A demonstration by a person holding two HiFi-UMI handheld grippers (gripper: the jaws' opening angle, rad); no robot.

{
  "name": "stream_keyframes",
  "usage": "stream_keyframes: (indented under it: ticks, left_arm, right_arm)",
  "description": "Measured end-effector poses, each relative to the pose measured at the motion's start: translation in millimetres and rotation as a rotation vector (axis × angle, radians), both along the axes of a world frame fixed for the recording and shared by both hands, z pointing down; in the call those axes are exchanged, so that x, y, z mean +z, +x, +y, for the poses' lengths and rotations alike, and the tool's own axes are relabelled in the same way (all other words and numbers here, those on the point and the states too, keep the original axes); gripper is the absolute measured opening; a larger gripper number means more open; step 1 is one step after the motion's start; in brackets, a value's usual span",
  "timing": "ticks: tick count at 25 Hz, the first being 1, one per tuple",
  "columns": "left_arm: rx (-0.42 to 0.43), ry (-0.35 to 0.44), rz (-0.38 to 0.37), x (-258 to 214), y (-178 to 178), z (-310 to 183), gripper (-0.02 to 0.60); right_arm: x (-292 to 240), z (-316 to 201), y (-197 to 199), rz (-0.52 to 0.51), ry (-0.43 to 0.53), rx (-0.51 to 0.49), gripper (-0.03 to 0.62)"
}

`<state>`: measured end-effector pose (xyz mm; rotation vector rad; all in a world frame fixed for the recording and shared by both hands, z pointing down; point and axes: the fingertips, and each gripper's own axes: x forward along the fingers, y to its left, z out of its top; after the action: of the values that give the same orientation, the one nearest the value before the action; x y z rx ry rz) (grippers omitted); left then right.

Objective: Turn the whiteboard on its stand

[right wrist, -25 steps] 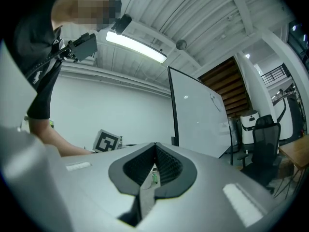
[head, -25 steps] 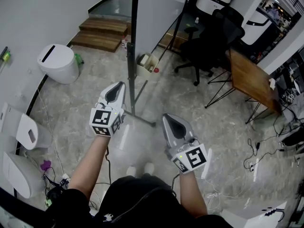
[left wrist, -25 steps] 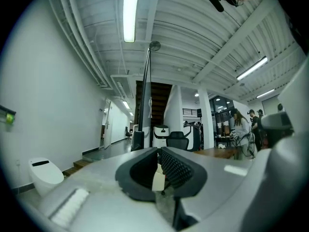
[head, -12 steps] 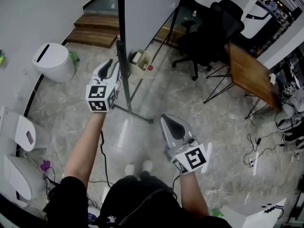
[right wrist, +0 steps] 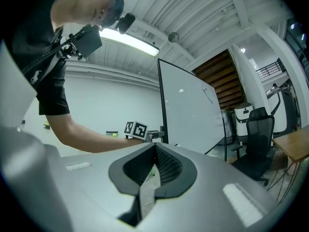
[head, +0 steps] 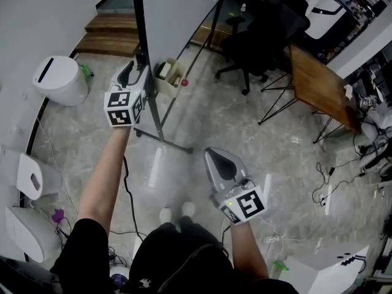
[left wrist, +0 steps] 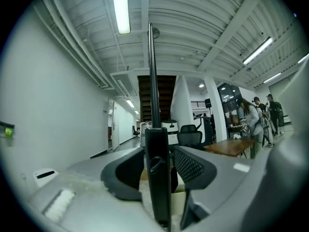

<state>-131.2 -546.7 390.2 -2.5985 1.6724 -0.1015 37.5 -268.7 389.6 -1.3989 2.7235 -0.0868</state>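
Note:
The whiteboard [head: 174,5] stands on its black stand, a big white panel at the top of the head view and also in the right gripper view [right wrist: 193,112]. Its black upright [head: 142,60] runs down at the panel's left edge. My left gripper [head: 136,72] reaches level to that upright, and its jaws have just been opening. In the left gripper view the upright [left wrist: 157,178] stands between the spread jaws of the left gripper [left wrist: 158,153], with gaps on both sides. My right gripper [head: 212,156] hangs lower and nearer to me, shut and empty; the right gripper [right wrist: 154,149] faces the board.
The stand's foot [head: 177,147] lies on the marble floor. A beige bucket [head: 170,75] sits behind the upright. A white bin [head: 58,78] and wooden steps [head: 116,32] are at the left, a black office chair [head: 263,23] and wooden table [head: 318,84] at the right. Cables [head: 324,192] trail there.
My left gripper has travelled away from me and to the left along with the black upright, and its jaws have spread apart. The right gripper has sunk slightly.

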Motion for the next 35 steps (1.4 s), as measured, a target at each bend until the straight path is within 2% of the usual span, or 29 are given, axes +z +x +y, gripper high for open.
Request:
stream_keyframes:
  ticks: [7,16,19,35]
  left_arm:
    - [0.0,-0.032,-0.022,14.6,9.3,-24.4,0.232]
    - [0.003,-0.075,-0.012,30.8,14.4,-41.7,0.239]
    - [0.019,-0.085,0.0,30.6,17.1,-42.5,0.2]
    - [-0.002,-0.112,0.019,33.4,17.0,-43.5,0.193]
  right_arm:
    - [7.5,-2.8,16.3,0.002,-0.021,0.041,0.005]
    - [14.8,0.3,32.4,0.005,-0.038,0.079,0.005]
    - [16.9,1.2,37.2,0.004,-0.045,0.087,0.005]
    - [17.2,14.8,48.6,-0.009,-0.038,0.108,0.005]
